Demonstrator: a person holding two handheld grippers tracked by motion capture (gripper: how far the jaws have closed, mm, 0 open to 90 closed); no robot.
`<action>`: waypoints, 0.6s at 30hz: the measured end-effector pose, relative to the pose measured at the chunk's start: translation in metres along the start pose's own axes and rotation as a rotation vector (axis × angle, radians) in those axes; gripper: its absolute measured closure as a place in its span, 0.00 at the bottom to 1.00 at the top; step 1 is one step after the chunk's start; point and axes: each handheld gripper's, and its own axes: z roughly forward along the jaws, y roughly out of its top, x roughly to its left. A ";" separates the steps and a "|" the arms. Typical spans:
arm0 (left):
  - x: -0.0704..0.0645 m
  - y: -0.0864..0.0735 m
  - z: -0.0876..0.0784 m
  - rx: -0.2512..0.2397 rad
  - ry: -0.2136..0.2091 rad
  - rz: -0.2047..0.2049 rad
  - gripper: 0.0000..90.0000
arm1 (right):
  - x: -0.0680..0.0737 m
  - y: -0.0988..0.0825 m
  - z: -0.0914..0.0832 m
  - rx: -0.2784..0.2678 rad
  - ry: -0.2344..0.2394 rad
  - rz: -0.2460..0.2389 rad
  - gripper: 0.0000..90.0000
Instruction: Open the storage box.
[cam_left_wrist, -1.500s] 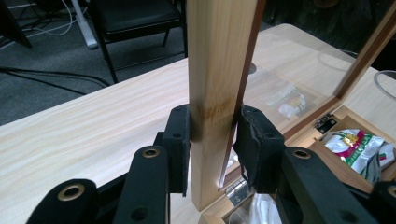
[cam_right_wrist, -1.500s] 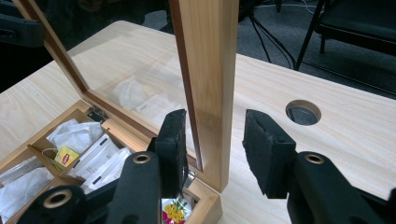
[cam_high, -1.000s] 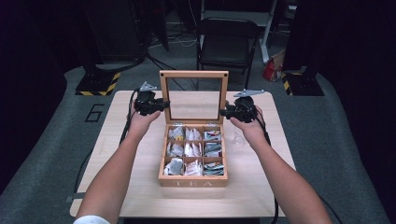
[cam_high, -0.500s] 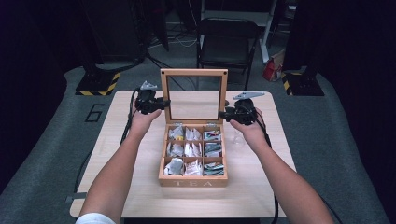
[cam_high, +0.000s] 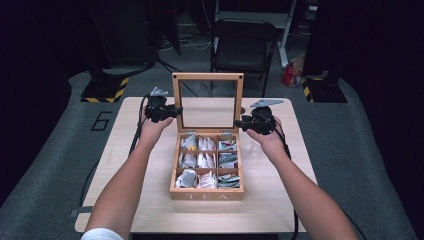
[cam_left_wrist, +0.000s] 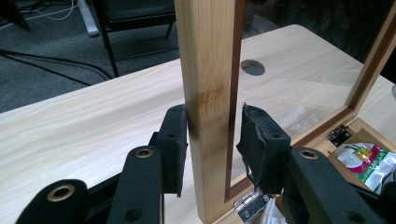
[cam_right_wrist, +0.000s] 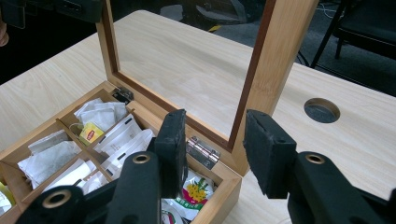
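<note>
Lid (cam_high: 207, 77) stands upright on box (cam_high: 206, 191), mid-table. Left gripper (cam_left_wrist: 212, 140) jaws have just been opening: one pad touches the lid's frame, the other has let go. Right gripper (cam_right_wrist: 212, 144) gapes, unloaded. Lid likely self-supporting; opening looks done.

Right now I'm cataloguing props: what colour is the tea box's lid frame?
Light wood with a darker brown inner edge, clearest in the left gripper view on the lid frame.

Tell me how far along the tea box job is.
Done: the lid stands upright, showing the tea bags in the box. In hand: the left gripper straddles the lid's left rail, its jaws have just been opening, one pad off the wood; the right gripper sits open by the right rail. Left: probably pulling both grippers clear.
</note>
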 end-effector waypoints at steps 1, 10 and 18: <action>0.000 0.000 0.000 0.002 -0.001 0.001 0.69 | 0.000 0.000 0.000 0.000 0.000 0.000 0.65; 0.000 0.001 -0.004 0.006 -0.007 -0.004 0.66 | 0.002 0.000 -0.001 -0.002 0.006 -0.005 0.64; -0.005 0.001 -0.012 0.009 -0.014 0.002 0.61 | 0.008 -0.001 -0.005 0.007 0.014 -0.022 0.63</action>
